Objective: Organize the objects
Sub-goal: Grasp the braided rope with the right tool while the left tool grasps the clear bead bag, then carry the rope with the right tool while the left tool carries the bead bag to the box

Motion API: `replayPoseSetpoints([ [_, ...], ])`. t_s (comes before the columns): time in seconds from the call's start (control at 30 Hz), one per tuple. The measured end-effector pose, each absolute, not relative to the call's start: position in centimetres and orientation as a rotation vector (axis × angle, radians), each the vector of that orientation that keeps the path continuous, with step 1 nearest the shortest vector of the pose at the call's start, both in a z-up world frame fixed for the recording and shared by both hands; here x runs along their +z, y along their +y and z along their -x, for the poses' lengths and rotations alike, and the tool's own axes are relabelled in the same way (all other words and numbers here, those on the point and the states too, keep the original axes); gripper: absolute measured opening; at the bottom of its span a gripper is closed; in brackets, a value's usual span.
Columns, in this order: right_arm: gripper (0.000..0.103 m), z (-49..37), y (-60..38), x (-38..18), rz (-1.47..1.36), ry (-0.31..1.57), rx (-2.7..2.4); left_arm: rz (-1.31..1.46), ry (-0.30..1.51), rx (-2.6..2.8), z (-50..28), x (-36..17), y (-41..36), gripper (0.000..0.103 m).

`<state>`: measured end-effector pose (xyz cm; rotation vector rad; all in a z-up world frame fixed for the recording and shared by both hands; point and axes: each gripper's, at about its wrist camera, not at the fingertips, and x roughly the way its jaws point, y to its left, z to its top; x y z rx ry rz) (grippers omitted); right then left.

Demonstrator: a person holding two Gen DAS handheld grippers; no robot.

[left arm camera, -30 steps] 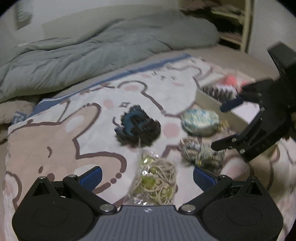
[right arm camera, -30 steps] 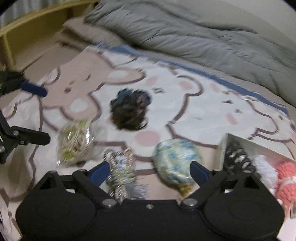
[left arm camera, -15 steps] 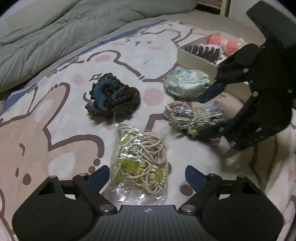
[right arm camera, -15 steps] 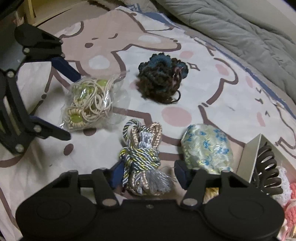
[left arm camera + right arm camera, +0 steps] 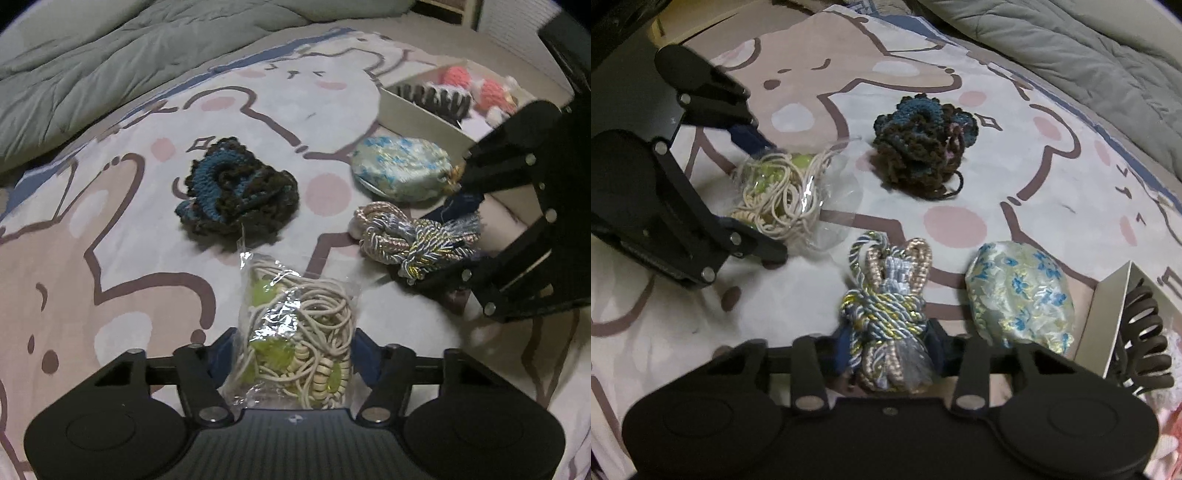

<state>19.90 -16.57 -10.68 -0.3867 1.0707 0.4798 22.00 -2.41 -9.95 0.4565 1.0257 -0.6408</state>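
Note:
A clear bag of cream cords and green beads (image 5: pixel 299 332) lies on the bear-print sheet, and my left gripper (image 5: pixel 293 350) is shut on its near end; the bag also shows in the right wrist view (image 5: pixel 783 195). A knotted bundle of silver, gold and pink rope (image 5: pixel 890 310) lies to its right, and my right gripper (image 5: pixel 888 347) is shut on its tasselled end; the bundle also shows in the left wrist view (image 5: pixel 410 240). A dark blue-brown crochet piece (image 5: pixel 236 195) and a pale blue floral pouch (image 5: pixel 400 168) lie beyond.
A white box (image 5: pixel 417 107) at the right holds a dark claw hair clip (image 5: pixel 1141 332) and pink knitted items (image 5: pixel 476 83). A grey duvet (image 5: pixel 110 55) lies bunched at the far side of the bed.
Both grippers moved forward and down and closed: the left on the bag of cords, the right on the rope bundle. Both were open one second ago.

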Motion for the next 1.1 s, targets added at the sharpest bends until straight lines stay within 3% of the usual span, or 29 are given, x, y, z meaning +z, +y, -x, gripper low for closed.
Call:
replayPoseSetpoints([
  [0.67,0.042,-17.9,-21.8,-2.5,0.091,0.854,0.282,-0.123,0.906,-0.434,-19.4,-2.6,-1.2,0.061],
  [1.1,0.042,-15.1,-24.2,0.8,0.047,0.726,0.236,-0.011,0.809,-0.372,-16.8,1.4,-3.4,0.061],
])
